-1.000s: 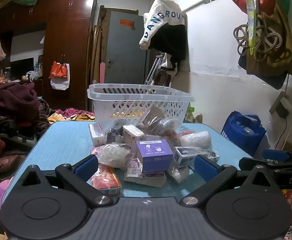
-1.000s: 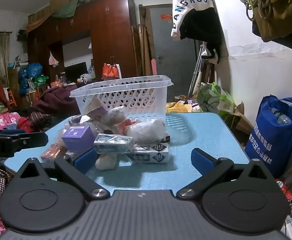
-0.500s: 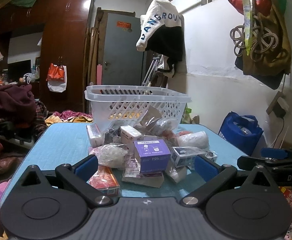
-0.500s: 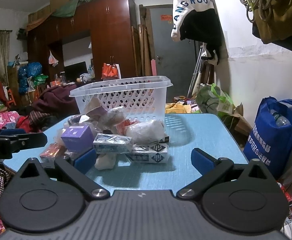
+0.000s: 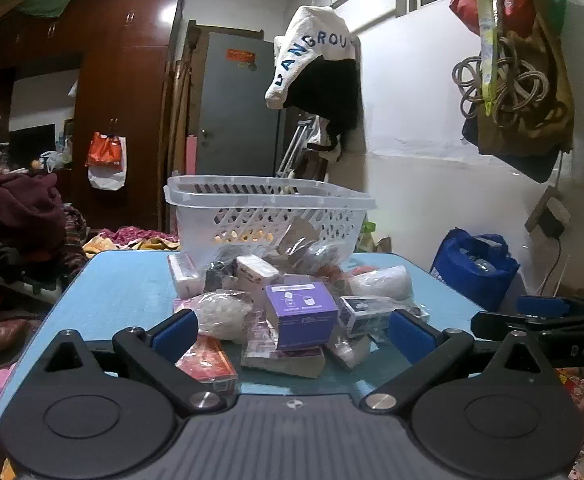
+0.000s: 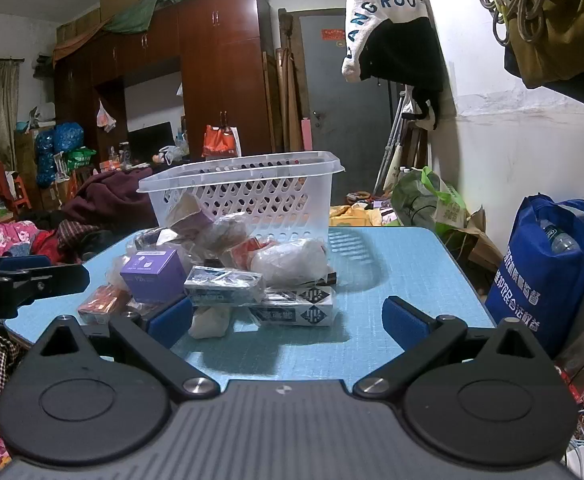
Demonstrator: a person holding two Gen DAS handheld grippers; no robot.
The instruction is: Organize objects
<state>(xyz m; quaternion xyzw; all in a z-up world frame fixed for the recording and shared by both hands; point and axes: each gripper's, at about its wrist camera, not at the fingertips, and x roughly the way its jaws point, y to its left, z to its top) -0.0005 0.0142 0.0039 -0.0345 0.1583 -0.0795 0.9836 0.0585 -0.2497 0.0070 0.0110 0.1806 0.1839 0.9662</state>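
left gripper (image 5: pixel 292 330): jaws spread, empty, barely nearer the pile than a second ago | right gripper (image 6: pixel 287 318): spread, empty | purple box (image 5: pixel 300 315) frame centre, before white basket (image 5: pixel 267 204) | sorting unstarted

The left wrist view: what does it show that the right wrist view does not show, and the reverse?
Only the left wrist view shows the coiled rope on the wall and the right tool, side-on. Only the right shows the green bag on the floor and the left tool. Both show the white basket, the purple box and the blue table.
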